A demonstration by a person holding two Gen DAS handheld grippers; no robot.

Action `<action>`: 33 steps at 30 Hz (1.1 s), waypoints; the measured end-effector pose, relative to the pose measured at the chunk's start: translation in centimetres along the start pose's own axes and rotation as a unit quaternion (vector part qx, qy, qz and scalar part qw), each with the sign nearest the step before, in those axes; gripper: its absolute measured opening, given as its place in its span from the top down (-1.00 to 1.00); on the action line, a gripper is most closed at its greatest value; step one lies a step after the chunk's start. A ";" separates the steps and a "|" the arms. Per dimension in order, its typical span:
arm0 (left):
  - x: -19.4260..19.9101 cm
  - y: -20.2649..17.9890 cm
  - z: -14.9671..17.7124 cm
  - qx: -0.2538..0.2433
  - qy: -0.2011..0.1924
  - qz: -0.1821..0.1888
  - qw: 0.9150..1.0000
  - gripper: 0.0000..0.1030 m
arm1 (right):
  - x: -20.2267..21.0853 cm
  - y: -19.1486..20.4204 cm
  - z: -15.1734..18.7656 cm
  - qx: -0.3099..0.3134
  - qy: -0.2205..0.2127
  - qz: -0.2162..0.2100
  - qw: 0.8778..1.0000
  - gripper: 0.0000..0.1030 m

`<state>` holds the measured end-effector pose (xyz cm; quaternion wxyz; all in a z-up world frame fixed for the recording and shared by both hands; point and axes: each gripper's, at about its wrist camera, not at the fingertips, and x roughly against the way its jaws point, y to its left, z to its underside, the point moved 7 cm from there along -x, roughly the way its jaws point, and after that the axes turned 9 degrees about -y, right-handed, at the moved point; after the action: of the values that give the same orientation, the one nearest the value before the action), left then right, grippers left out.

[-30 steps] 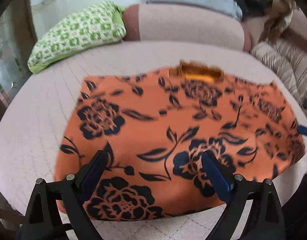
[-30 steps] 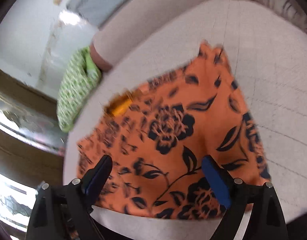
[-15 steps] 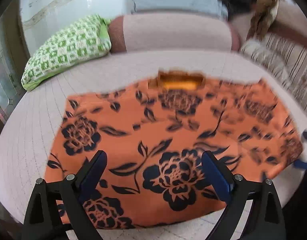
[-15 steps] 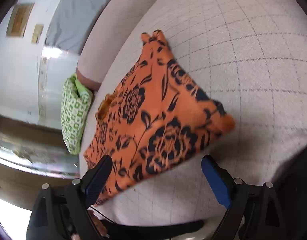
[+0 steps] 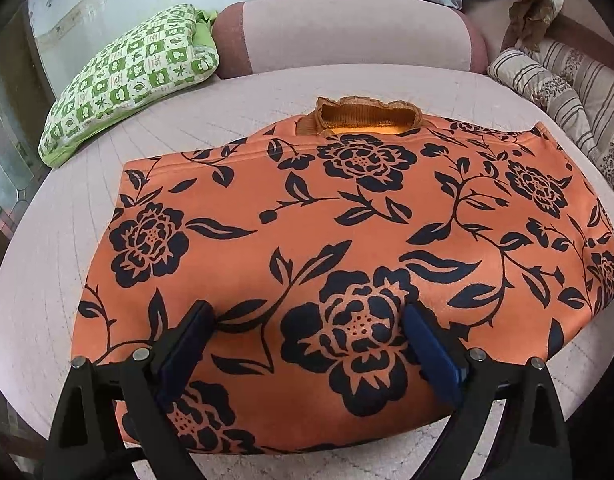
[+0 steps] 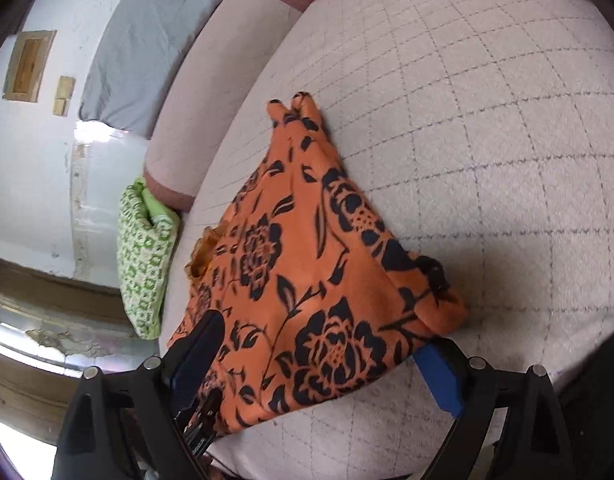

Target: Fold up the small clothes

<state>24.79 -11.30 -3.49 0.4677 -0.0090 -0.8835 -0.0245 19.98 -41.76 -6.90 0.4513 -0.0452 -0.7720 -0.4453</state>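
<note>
I have the top (image 5: 347,240) lying flat on the bed (image 5: 47,280), straight ahead of my left tool (image 5: 307,316) and running under it. Its ribbed collar (image 5: 363,114) is at the far edge from this tool, and the near hem sits just below the fingers. The left tool is spread wide, both pads over the fabric, pinching nothing that I can see.

My right tool (image 6: 319,344) is also spread, at the top's (image 6: 307,260) near corner. The cloth lies between its fingers and over the right pad, but the jaws have not closed on it. I can't tell whether either pad is touching.

As I judge it, the garment already looks folded once: the edges read doubled and no sleeves stick out. It is still a wide rectangle, so at least one more fold, side over side, is left, then a smoothing. Nothing is gripped yet, so that fold has not begun.

A green pillow (image 5: 135,76) lies well beyond the top, to the left.
</note>
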 end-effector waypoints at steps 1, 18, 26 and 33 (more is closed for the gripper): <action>0.0 0.0 0.0 0.000 0.000 0.001 1.000 -0.87 | 0.0 -0.1 0.0 0.001 -0.002 0.001 1.000 -0.81; -0.3 0.6 0.2 0.013 -0.008 -0.017 1.000 -0.86 | -0.5 0.1 -0.4 -0.008 -0.022 0.009 1.000 -0.44; -1.0 -0.3 0.3 0.001 0.014 -0.006 1.000 -0.89 | -1.1 -0.6 -0.8 -0.005 -0.020 0.017 1.000 0.08; 0.1 0.6 -0.4 0.033 -0.004 0.013 0.999 -0.79 | -2.2 2.2 -1.1 0.093 -0.024 0.048 0.994 0.65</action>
<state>25.05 -10.72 -3.14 0.4645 -0.0049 -0.8855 0.0109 23.01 -40.48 -6.86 0.4552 -0.0506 -0.8180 -0.3481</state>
